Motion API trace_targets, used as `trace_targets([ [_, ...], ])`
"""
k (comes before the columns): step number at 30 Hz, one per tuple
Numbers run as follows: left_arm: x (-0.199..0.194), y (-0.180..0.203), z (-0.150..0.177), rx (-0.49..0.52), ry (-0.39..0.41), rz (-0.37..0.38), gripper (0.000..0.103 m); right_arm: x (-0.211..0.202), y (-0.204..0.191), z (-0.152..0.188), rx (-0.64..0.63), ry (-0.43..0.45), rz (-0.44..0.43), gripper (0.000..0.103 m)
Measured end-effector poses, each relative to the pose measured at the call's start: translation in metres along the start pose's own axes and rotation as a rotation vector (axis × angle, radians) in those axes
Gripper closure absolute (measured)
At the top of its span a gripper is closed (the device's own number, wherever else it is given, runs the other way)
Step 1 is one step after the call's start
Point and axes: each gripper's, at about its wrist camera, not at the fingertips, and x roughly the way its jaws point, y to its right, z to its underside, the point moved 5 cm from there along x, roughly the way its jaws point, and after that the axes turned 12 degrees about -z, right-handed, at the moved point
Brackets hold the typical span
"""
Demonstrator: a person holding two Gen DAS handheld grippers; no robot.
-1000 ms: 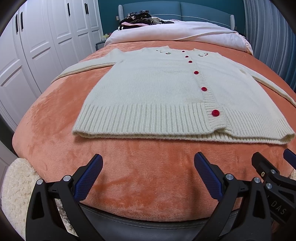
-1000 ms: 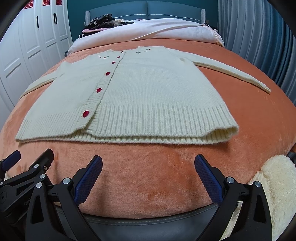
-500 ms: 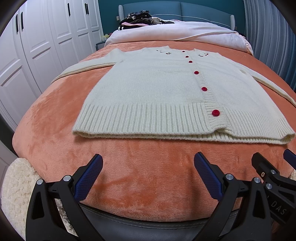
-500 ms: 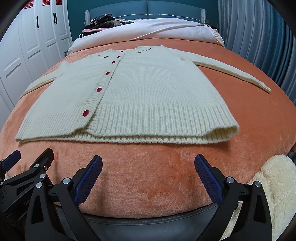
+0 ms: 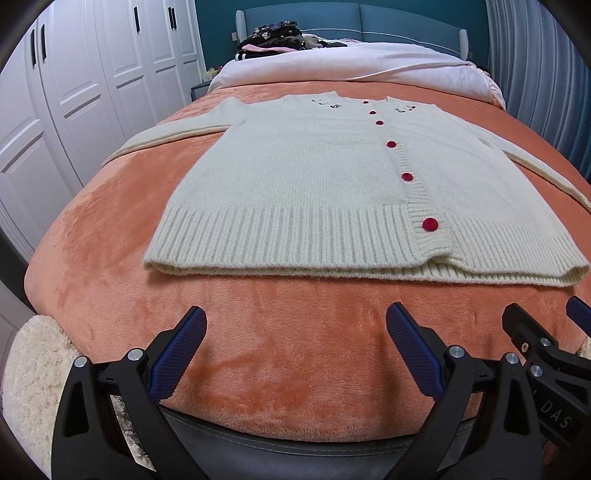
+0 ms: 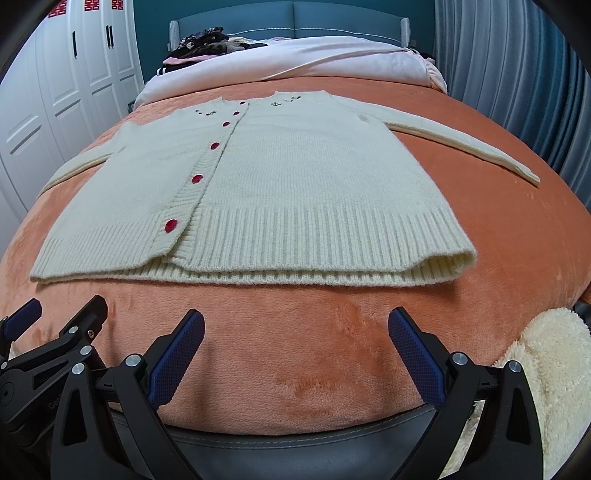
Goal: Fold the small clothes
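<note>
A cream knitted cardigan [image 5: 314, 184] with red buttons lies flat and face up on the orange blanket, sleeves spread to both sides; it also shows in the right wrist view [image 6: 295, 177]. My left gripper [image 5: 295, 321] is open and empty, hovering over the blanket just short of the ribbed hem. My right gripper [image 6: 295, 325] is open and empty too, side by side with the left, near the hem's right half. Each gripper shows at the edge of the other's view.
The orange blanket [image 5: 110, 221] covers a bed with a white duvet [image 5: 351, 62] and a pile of dark clothes [image 5: 273, 35] at the head. White wardrobe doors [image 5: 74, 92] stand on the left, blue curtains [image 6: 517, 74] on the right. A fluffy cream rug [image 6: 554, 369] lies by the bed foot.
</note>
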Motion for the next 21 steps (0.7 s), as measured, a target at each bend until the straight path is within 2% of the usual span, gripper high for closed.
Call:
trace_targets([
  [17,0.0002,0.0004,0.0010,0.000,-0.003,0.000,0.009,0.0012,0.0003,0.0000,0.000,-0.004,0.003,0.005],
  [21,-0.0032,0.0017,-0.0027,0.005,0.017,-0.003,0.009,-0.0012,0.0000,-0.0030,0.004,0.011,0.004,0.005],
])
